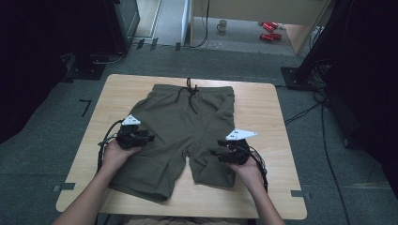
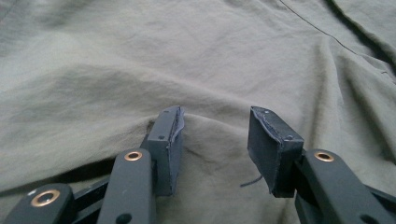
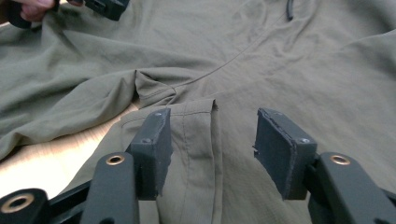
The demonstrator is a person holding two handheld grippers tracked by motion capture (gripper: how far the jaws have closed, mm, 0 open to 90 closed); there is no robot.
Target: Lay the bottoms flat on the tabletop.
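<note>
A pair of olive-green shorts (image 1: 180,126) with a dark drawstring (image 1: 190,95) lies flat on the wooden table (image 1: 260,108), waistband at the far side. My left gripper (image 1: 149,138) rests over the left leg, open, its jaws just above a raised wrinkle of the fabric (image 2: 215,126). My right gripper (image 1: 214,153) is over the right leg, also open, its jaws astride a folded edge of the cloth (image 3: 198,135). Nothing is clamped in either one. The other hand's gripper (image 3: 105,7) shows at the top left of the right gripper view.
Bare tabletop (image 3: 56,151) shows between the two legs and around the shorts. Beyond the table is grey floor with cables (image 1: 324,122), a dark stand (image 1: 300,75), a mug (image 1: 222,25) and red cans (image 1: 270,32) far back.
</note>
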